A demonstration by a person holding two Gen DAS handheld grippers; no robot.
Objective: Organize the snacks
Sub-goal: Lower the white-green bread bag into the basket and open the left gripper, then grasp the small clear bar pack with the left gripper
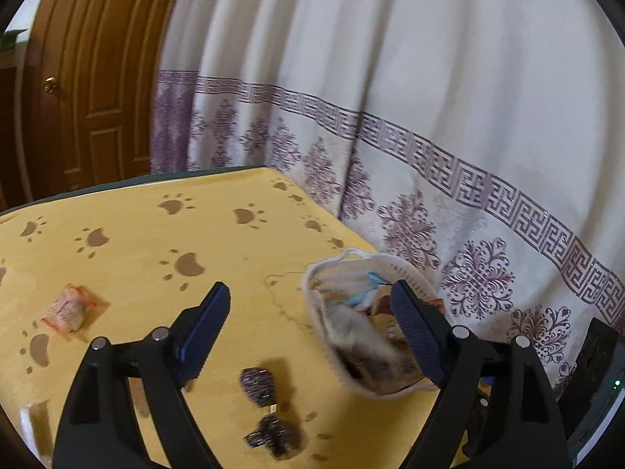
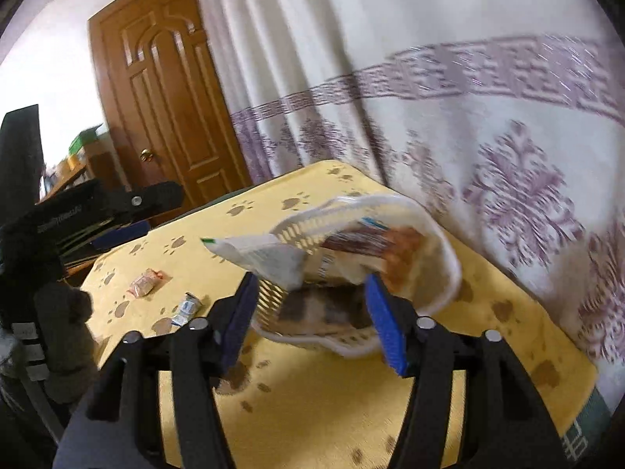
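Reaching for loose snacks beside the basket [image 1: 343, 273] on the tabletop [image 1: 156, 242].
Left gripper [image 1: 308, 312] jaws wide, empty: dark sweets [image 1: 258, 385] lie just below and between them, long axis roughly along the jaws, nearer than the right gripper [image 2: 312, 305], also wide, facing the basket.

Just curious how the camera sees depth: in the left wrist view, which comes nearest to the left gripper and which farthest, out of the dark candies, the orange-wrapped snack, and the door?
From the left gripper:
1. Dark candies, between the fingers, low on the tablecloth.
2. Orange-wrapped snack, out to the left on the tablecloth.
3. Door, far back on the left, beyond the table edge.
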